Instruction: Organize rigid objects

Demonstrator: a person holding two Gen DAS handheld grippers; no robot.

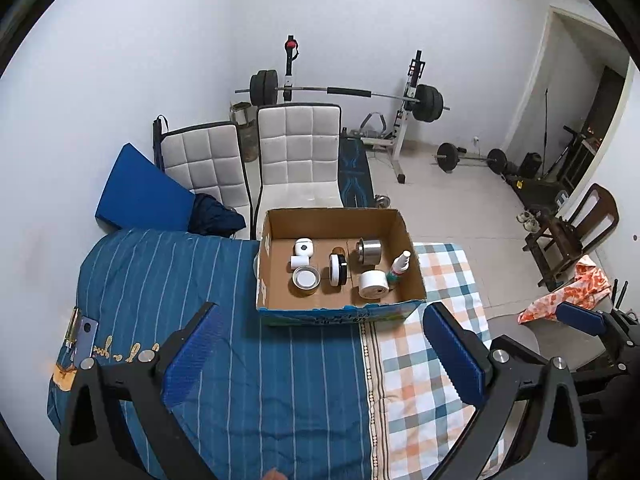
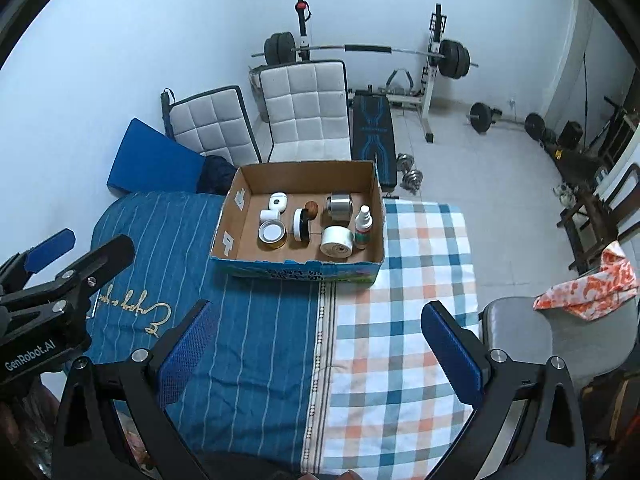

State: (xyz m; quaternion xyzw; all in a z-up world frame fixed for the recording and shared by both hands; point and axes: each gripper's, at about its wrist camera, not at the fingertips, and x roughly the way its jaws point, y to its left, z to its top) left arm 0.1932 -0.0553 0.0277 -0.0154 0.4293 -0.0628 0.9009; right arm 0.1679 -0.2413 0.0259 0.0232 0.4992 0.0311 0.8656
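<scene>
Left gripper point(image 1: 320, 344): jaws spread wide, nothing between them, hovering above the blue striped bedcover point(image 1: 224, 288), near side of the box

Right gripper point(image 2: 316, 340): jaws also wide apart and empty, over the seam where the striped cloth meets the checked cloth point(image 2: 404, 320)

Progress: every small rigid item in view already lies inside the cardboard box point(image 1: 276, 220); none is seen loose on the cloth, so the gathering looks largely done and only tidying within the box may be left

Box contents, left to right: a white earbud case point(image 1: 303, 246) with a small white jar point(image 1: 299, 261) and a round tin point(image 1: 306, 279) in front of it; a black-and-white disc on edge point(image 1: 338, 270); a steel cup on its side point(image 1: 369, 252); a white tape roll point(image 1: 373, 285); a spray bottle point(image 1: 400, 266) upright by the right wall

Unclear: a brown rounded thing point(image 2: 311, 208) behind the disc, possibly a small ball

Left edge of bed: a purple flat object point(image 1: 86, 336), perhaps a phone, still outside the box

In the way: the box's near wall stands between both grippers and the items

Beyond: two white padded chairs point(image 1: 298, 152), a blue cushion point(image 1: 140, 188), a barbell rack point(image 1: 344, 92)
</scene>
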